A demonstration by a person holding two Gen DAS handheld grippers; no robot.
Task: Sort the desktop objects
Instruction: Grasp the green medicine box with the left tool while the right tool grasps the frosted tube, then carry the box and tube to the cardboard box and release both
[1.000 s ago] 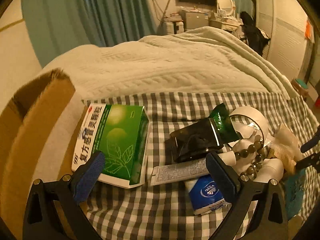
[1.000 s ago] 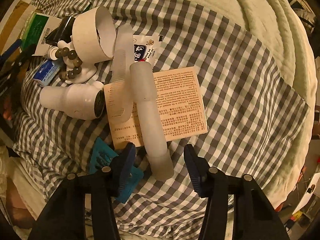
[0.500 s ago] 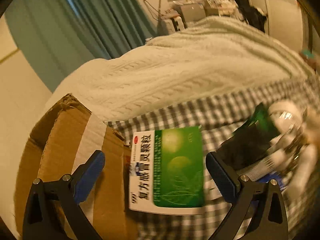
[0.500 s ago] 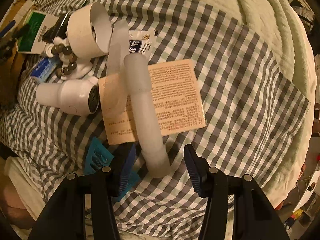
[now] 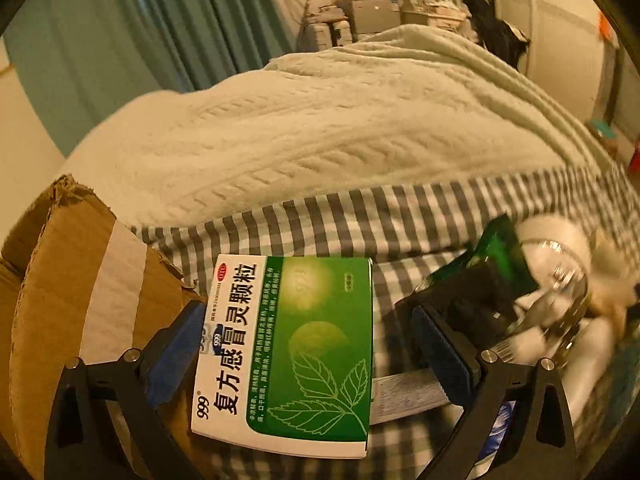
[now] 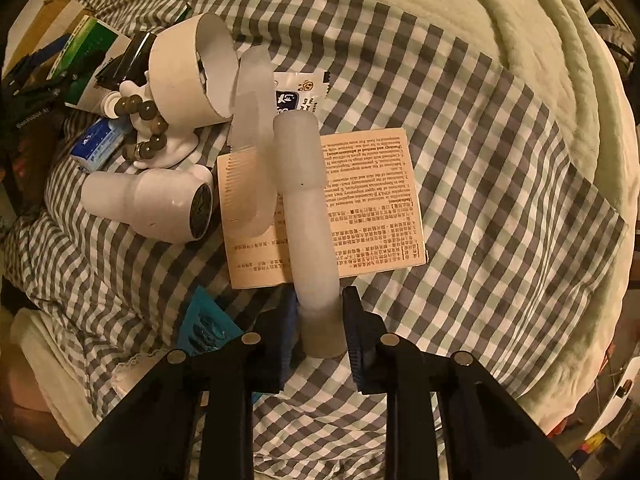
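While nearly everything lies unsorted around the leaflet (image 6: 320, 204), the right tool (image 6: 320, 320) is closing on the frosted tube (image 6: 308, 220). Left tool (image 5: 308, 344) spread, seemingly empty, beside the green box (image 5: 296, 356).

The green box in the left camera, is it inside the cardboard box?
No, the green box lies on the checked cloth beside the cardboard box, not inside it.

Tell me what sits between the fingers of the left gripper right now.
In the left wrist view, the green medicine box lies between the open fingers of the left gripper, neither pad pressing on it. Checked cloth shows beside it, before the right-hand finger.
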